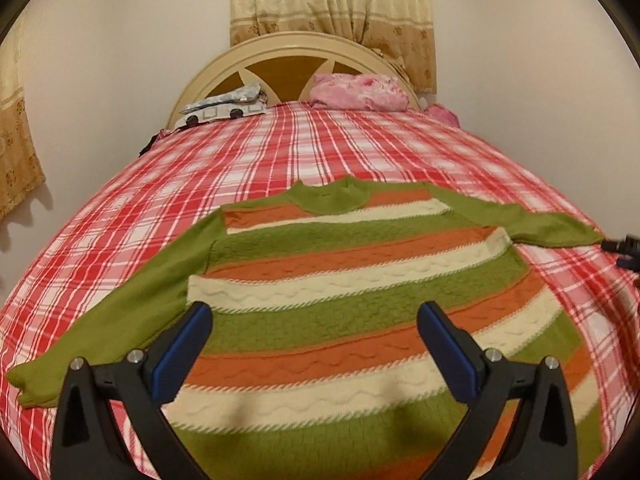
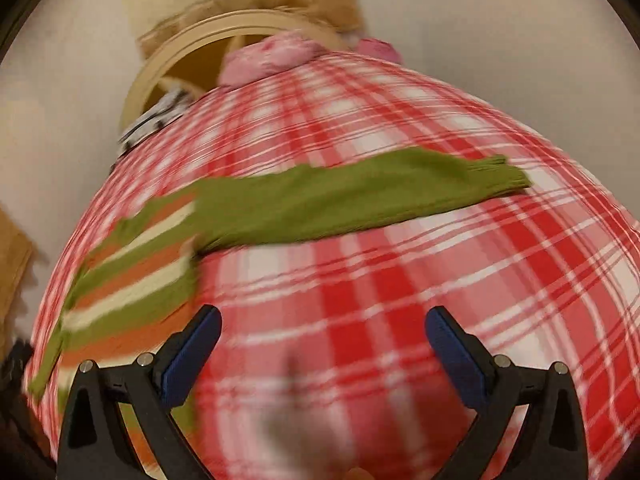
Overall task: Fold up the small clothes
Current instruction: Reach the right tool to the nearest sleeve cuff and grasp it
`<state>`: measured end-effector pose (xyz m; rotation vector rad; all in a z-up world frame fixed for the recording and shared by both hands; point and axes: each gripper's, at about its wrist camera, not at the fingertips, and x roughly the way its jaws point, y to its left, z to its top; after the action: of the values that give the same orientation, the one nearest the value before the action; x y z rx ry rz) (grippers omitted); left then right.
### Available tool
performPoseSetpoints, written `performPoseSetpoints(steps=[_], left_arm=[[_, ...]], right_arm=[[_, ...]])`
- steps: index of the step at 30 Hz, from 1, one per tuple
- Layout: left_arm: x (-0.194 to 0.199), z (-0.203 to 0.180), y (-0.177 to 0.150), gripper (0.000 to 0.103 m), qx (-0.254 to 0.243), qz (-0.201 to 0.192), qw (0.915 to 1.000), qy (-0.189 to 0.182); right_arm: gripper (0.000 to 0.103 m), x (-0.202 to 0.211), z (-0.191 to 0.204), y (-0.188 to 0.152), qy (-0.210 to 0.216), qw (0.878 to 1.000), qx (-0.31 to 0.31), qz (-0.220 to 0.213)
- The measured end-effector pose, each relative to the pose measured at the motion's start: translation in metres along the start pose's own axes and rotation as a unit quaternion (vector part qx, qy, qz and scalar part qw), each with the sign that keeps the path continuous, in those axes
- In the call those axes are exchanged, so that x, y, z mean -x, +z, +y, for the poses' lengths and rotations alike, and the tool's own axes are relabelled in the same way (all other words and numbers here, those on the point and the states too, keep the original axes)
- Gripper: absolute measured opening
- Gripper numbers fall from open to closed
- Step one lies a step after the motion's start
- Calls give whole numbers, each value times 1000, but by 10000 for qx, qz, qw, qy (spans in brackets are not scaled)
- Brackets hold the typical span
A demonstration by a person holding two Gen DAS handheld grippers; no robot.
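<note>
A small knitted sweater (image 1: pixel 340 292) with green, orange and cream stripes lies spread flat on the bed, collar toward the headboard, both green sleeves stretched out sideways. My left gripper (image 1: pixel 314 316) hovers open above its lower body with nothing between the blue pads. In the right wrist view the sweater (image 2: pixel 132 280) lies to the left and its right sleeve (image 2: pixel 360 196) stretches across the middle. My right gripper (image 2: pixel 323 320) is open over bare bedsheet, nearer than that sleeve. This view is motion-blurred.
The bed carries a red and white plaid sheet (image 1: pixel 280 152). A pink pillow (image 1: pixel 356 92) and a patterned grey bundle (image 1: pixel 224 108) rest against the cream headboard (image 1: pixel 280 44). A beige curtain (image 1: pixel 332 4) hangs behind. The other gripper's dark tip (image 1: pixel 622 246) shows at the right edge.
</note>
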<state>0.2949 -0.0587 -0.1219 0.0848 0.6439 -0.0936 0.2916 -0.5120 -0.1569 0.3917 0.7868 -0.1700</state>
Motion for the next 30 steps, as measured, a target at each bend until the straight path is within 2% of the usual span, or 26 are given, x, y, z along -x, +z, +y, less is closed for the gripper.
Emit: performPoseSetpoints(steps=[7, 9, 11, 13, 17, 24, 25, 28, 30], left_arm=[[-30, 0, 8, 103, 73, 62, 9999, 124], [-34, 2, 9, 103, 158, 82, 9998, 132], [-37, 5, 8, 103, 289, 120, 9995, 85], [-40, 5, 6, 103, 338, 180, 9993, 42], [-42, 3, 3, 103, 331, 229, 9992, 29], [-41, 2, -1, 103, 361, 298, 9989, -22], [-41, 1, -1, 103, 354, 308, 9989, -24], [-42, 0, -2, 103, 360, 365, 9987, -57], [-41, 0, -2, 103, 361, 381, 9986, -78]], right_arm=[[101, -34, -66, 40, -300, 9974, -658, -59], [96, -40, -87, 50, -462, 9945, -931, -133], [82, -48, -104, 58, -595, 9911, -1185, -130], [76, -54, -125, 65, -791, 9855, -1493, -155], [72, -60, -148, 77, -601, 9801, -1878, -227], [63, -72, -162, 88, -347, 9752, -2162, -307], [55, -74, -161, 89, -296, 9751, -2174, -312], [16, -82, -162, 90, 18, 9737, -2269, -213], [12, -80, -153, 93, 84, 9763, -2146, -251]])
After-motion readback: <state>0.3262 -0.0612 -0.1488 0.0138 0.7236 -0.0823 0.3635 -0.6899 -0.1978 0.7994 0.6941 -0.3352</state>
